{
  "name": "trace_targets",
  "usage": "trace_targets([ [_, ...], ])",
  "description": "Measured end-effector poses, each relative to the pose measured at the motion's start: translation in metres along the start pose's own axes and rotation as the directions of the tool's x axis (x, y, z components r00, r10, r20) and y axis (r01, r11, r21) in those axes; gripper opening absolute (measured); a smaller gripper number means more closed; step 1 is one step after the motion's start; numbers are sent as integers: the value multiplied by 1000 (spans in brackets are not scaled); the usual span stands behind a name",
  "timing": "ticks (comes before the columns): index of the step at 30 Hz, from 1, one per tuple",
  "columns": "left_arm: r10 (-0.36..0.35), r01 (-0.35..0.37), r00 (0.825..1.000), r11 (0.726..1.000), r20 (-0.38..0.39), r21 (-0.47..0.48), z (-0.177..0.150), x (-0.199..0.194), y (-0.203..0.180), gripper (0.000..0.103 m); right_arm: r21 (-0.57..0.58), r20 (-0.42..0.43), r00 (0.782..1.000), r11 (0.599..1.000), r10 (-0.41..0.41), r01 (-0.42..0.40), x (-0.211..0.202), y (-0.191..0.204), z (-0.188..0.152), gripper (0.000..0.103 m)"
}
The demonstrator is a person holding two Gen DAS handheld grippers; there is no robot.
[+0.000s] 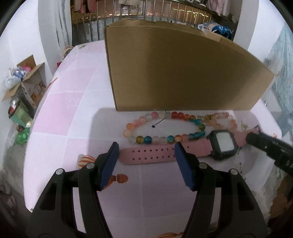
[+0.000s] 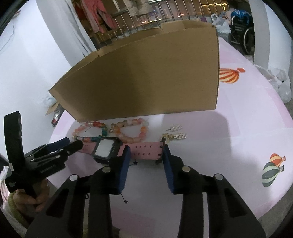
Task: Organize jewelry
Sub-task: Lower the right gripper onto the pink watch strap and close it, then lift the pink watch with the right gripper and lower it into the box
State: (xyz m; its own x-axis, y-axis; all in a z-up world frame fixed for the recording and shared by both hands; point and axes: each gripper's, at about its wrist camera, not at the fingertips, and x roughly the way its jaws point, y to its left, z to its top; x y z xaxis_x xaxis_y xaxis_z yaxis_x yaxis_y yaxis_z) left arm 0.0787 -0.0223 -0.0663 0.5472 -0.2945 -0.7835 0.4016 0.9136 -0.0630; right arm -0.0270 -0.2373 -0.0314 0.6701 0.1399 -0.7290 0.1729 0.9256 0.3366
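A pink-strapped watch (image 1: 222,143) with a black square face lies flat on the pink table (image 1: 69,109), also in the right wrist view (image 2: 104,149). My left gripper (image 1: 145,148) is open, its fingers on either side of the watch's left strap (image 1: 146,154). My right gripper (image 2: 146,149) is open around the watch's other strap (image 2: 144,148). Behind the watch lie a multicoloured bead bracelet (image 1: 164,126) and a peach bead bracelet (image 2: 131,130). Two small white earrings (image 2: 178,131) and a gold charm (image 2: 167,137) lie to the right. A cardboard box (image 1: 179,73) stands behind them all.
A thin black cord with a star charm (image 2: 125,201) lies under my right gripper. The tablecloth carries balloon prints (image 2: 229,75). An open carton (image 1: 27,82) and clutter stand on the floor to the left. A railing (image 1: 146,12) runs behind.
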Motion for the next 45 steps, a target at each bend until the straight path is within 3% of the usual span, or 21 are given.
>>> trace_targets([
  [8, 7, -7, 1000, 1000, 1, -9, -2, -1, -3, 56, 10, -7, 1000, 1000, -1, 1, 6, -1, -1, 28],
  [11, -44, 44, 999, 999, -8, -27, -2, -5, -7, 55, 14, -23, 1000, 1000, 8, -8, 9, -2, -1, 23],
  [19, -122, 120, 993, 988, -12, -96, -3, -9, -4, 57, 6, -23, 1000, 1000, 17, -17, 10, 0, -2, 21],
  [22, -140, 137, 990, 983, -13, -126, -2, -9, 0, 50, 3, -19, 1000, 1000, 17, -17, 10, 0, -2, 20],
  [25, -167, 164, 986, 976, -10, -139, -3, -11, 0, 37, -3, -11, 1000, 1000, 19, -19, 7, 0, -3, 18],
  [30, -190, 191, 982, 977, 18, -100, -1, -19, -10, 17, -34, 18, 1000, 999, 23, -23, 0, 8, -3, 13],
  [33, -202, 205, 979, 976, 35, -79, 0, -26, -14, 13, -41, 34, 999, 999, 32, -30, -5, 10, -3, 12],
  [45, -217, 220, 968, 975, 130, -14, 1, -68, -26, 11, -88, 128, 991, 996, 43, -32, -43, 27, -2, 11],
])
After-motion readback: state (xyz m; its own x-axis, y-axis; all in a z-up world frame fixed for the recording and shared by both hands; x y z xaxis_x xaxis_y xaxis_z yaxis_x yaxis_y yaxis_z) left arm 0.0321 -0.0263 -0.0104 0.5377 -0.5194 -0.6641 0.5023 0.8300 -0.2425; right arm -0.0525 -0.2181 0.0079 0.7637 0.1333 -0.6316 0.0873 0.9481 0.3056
